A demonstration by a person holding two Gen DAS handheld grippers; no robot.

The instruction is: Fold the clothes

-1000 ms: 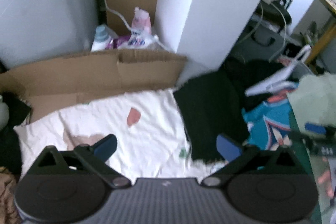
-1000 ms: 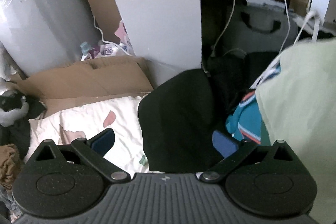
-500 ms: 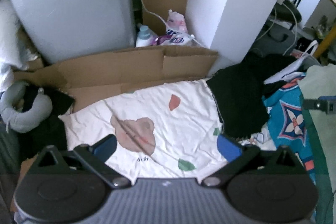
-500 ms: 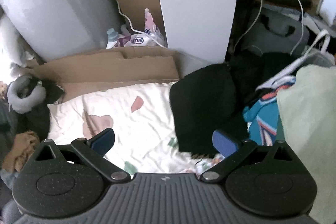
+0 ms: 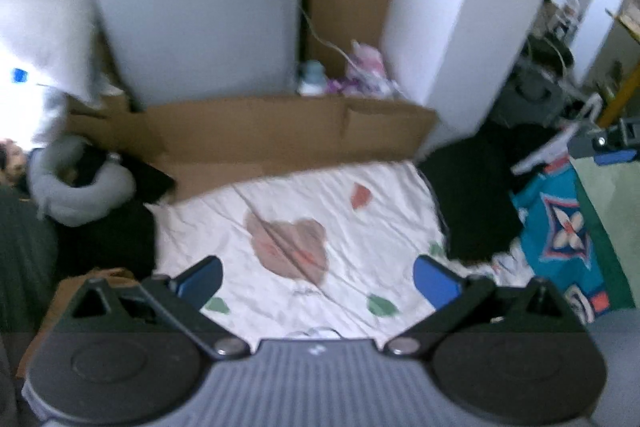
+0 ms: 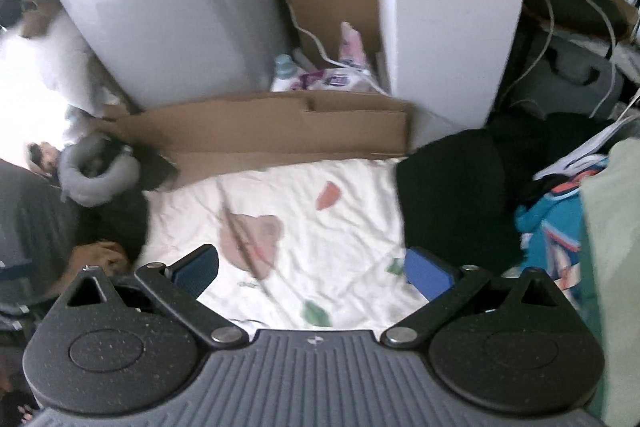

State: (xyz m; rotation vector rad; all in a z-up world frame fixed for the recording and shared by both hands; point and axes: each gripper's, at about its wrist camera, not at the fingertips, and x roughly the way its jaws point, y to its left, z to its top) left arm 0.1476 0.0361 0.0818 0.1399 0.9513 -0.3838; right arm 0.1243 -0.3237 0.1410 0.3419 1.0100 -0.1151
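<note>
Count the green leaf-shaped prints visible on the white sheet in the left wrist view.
3: one by the left finger, one near the right finger, one by the black garment. The left gripper may hide more.

Wrinkled matt cotton-like sheet [image 5: 320,211] with printed shapes; beyond its far edge, dull brown cardboard [image 5: 280,131]; smooth grey appliance [image 6: 172,11]; matt black cloth [image 6: 448,195].

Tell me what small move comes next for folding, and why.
Probably lower the right gripper toward the black garment beside the white sheet. Both grippers, the left too, have open jaws holding nothing, and that garment lies unfolded nearest the right one.
</note>
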